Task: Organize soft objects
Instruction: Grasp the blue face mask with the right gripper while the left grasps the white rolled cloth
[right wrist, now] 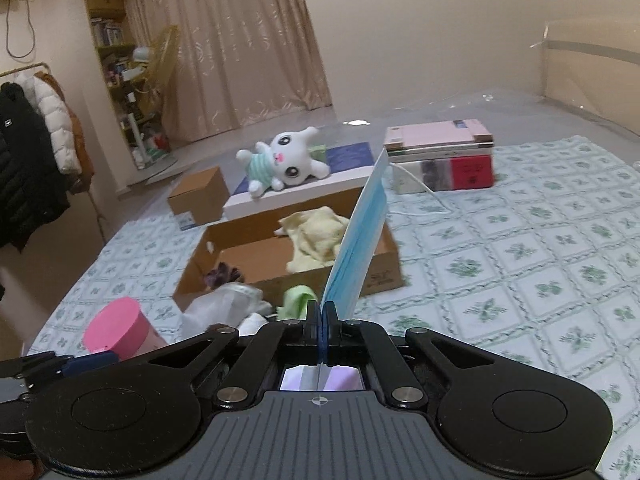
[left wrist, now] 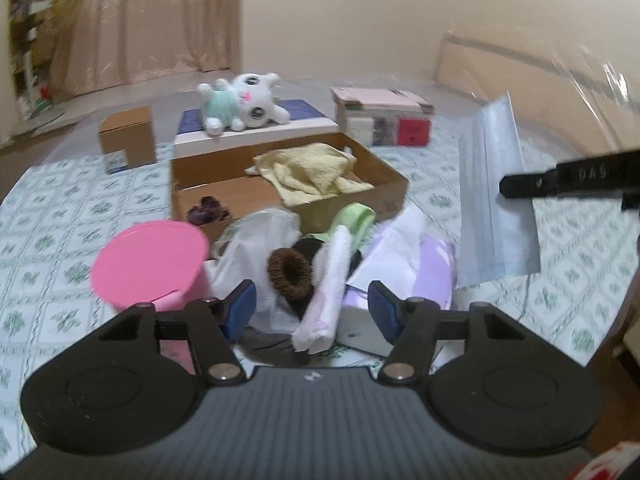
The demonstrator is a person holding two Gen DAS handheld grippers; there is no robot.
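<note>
Pinched flat between the pressed-together pads of the right gripper (right wrist: 322, 316), a blue face mask (right wrist: 360, 248) stands up on edge in the right wrist view, its lower end clamped and the rest rising free above the table. From the left wrist view the same mask hangs as a broad pale sheet, clear of the pile and lifted off the table, likely so it can be carried over to the open cardboard box (right wrist: 384, 276) just beyond.

That box already holds a crumpled yellow cloth (right wrist: 316, 236) at its far end and a dark purple scrunchie (left wrist: 208, 210) in the near corner, which suggests it is the place for sorted soft things.

Meanwhile the left gripper (left wrist: 312, 308) is spread, nothing touching its blue pads, and it points at the remaining heap: a brown hair tie (left wrist: 290, 274), a rolled white cloth (left wrist: 324, 300), a green band (left wrist: 356, 220), a crinkled clear bag (left wrist: 256, 236) and a lilac tissue pack (left wrist: 424, 272). It seems lined up on the hair tie or the cloth as the next pick.

Beside the heap lies a pink lidded tub (left wrist: 150, 260) on its side. Farther back, a white plush cat (left wrist: 244, 106) rests on a flat white box (left wrist: 256, 136), well apart from the pile.
</note>
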